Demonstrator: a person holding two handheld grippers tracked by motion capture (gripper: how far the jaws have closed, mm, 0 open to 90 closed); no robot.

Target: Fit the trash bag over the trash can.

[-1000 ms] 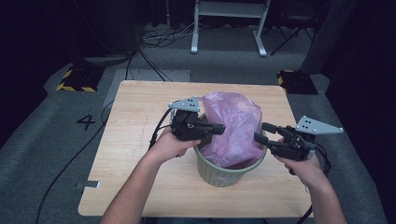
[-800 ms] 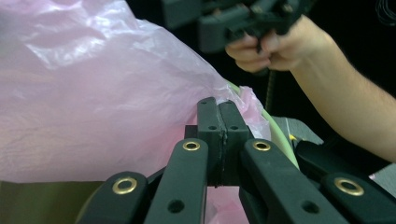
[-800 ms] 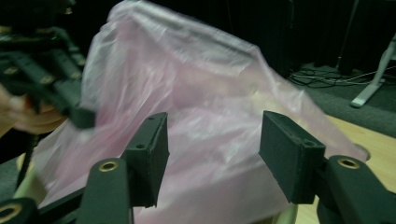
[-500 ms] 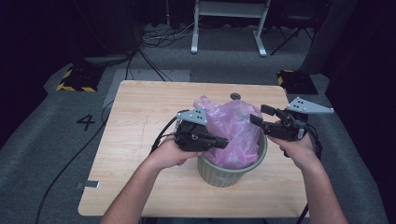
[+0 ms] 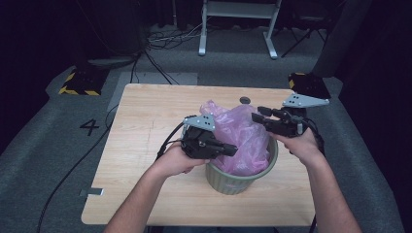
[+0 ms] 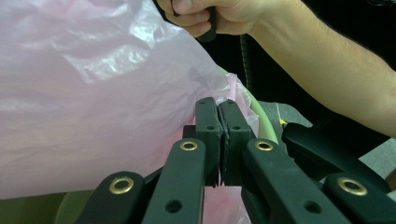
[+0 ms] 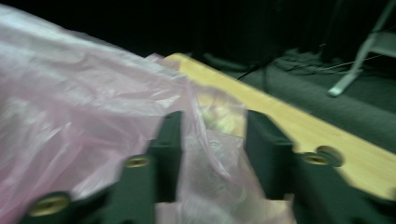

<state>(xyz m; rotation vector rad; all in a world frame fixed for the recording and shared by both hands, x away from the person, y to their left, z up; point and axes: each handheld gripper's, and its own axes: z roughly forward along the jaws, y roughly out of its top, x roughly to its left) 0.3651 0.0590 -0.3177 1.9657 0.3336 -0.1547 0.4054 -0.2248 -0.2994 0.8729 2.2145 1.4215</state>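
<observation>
The pink plastic bag (image 5: 240,141) sits inside the green bin (image 5: 233,182), which stands on the bench (image 5: 145,126) toward its near right; the work in hand looks like spreading the bag's mouth over the bin's rim. The relation that decides the next move is which part of the rim each claw covers: the left claw (image 5: 232,150) is at the near-left part of the rim and points right across the bag, while the right claw (image 5: 257,112) is at the far-right part and points left, so the bag's bulk lies between the 2 claws.

In the left gripper view, the left claw (image 6: 218,122) has its jaws pressed together with a fold of pink film pinched between them, right beside the pale green rim (image 6: 261,122); it is gripping the bag's edge.

In the right gripper view, the right claw (image 7: 212,135) has a clear gap between its jaws; a crumpled flap of the bag (image 7: 88,107) lies inside that gap, and the jaws have just been closing on it; the picture is blurred, and the pads do not appear to press the film yet.

The right hand (image 5: 301,143) is the nearer one to the uncovered far-right rim, so I judge the coming pull falls to it, outward and down over that side.
</observation>
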